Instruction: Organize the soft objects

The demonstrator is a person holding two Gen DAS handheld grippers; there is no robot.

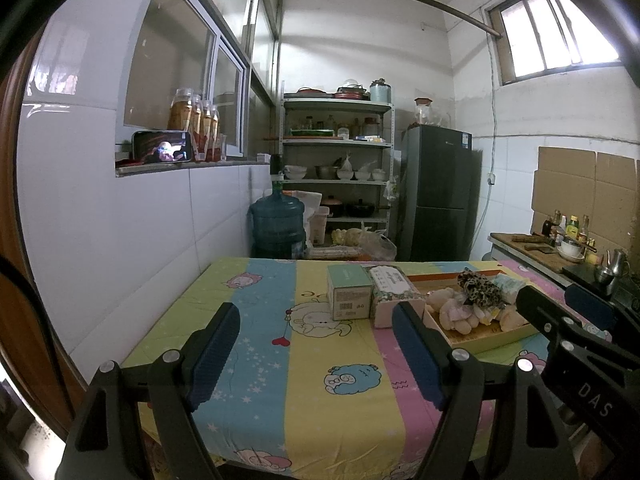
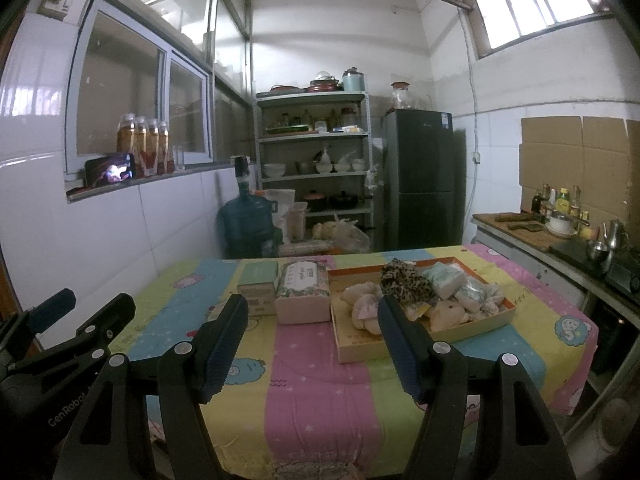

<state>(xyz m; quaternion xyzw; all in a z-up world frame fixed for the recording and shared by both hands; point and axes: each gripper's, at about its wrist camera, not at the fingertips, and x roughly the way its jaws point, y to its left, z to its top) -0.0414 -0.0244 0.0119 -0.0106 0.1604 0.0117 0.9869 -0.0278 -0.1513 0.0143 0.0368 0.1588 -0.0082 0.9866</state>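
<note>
A shallow cardboard tray (image 2: 472, 330) (image 1: 494, 338) sits on the table's right half. It holds soft things: a leopard-print scrunchie (image 2: 404, 278) (image 1: 478, 288), pale plush pieces (image 2: 362, 304) (image 1: 456, 312) and white-green packets (image 2: 448, 280). A floral tissue pack (image 2: 302, 292) (image 1: 394, 294) and a green box (image 2: 258, 284) (image 1: 348, 290) stand left of the tray. My left gripper (image 1: 316, 350) is open and empty over the near table. My right gripper (image 2: 312, 340) is open and empty, short of the tray. Each gripper shows at the edge of the other's view.
The table wears a striped cartoon cloth (image 2: 320, 392). A white tiled wall (image 1: 120, 240) runs along the left. Behind the table stand a blue water jug (image 2: 246, 222), a shelf of dishes (image 2: 316, 160) and a dark fridge (image 2: 424, 184). A counter with bottles (image 2: 560, 220) is at right.
</note>
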